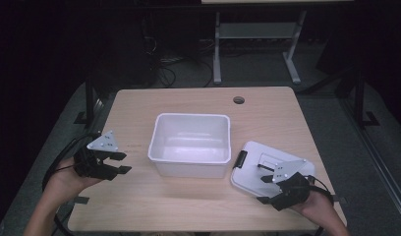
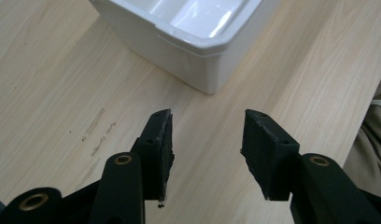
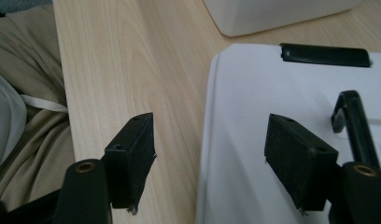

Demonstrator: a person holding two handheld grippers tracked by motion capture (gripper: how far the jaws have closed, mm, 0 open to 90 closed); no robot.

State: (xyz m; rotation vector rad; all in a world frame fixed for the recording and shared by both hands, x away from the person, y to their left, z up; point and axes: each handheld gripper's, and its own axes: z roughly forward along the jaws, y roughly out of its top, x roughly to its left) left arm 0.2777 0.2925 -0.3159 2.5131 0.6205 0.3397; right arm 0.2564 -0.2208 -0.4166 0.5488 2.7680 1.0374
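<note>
An empty white bin [image 1: 188, 116] stands in the middle of the wooden table [image 1: 139, 201]. Its white lid [image 1: 252, 172] lies flat to the right of it, with a black latch [image 1: 242, 159] on the near side. My left gripper [image 1: 127, 162] hovers left of the bin, open, with bare wood between its jaws [image 2: 207, 126]; the bin's corner [image 2: 198, 51] lies ahead. My right gripper [image 1: 262, 190] is open at the lid's near edge [image 3: 209, 126]. One jaw is over the table and the other over the lid [image 3: 254, 84], beside its black handle [image 3: 354, 121].
A round cable hole [image 1: 239, 100] sits near the table's far edge. The person's beige trousers [image 3: 20, 116] show past the near table edge. Another table's metal legs [image 1: 216, 49] and cables stand on the dark floor behind.
</note>
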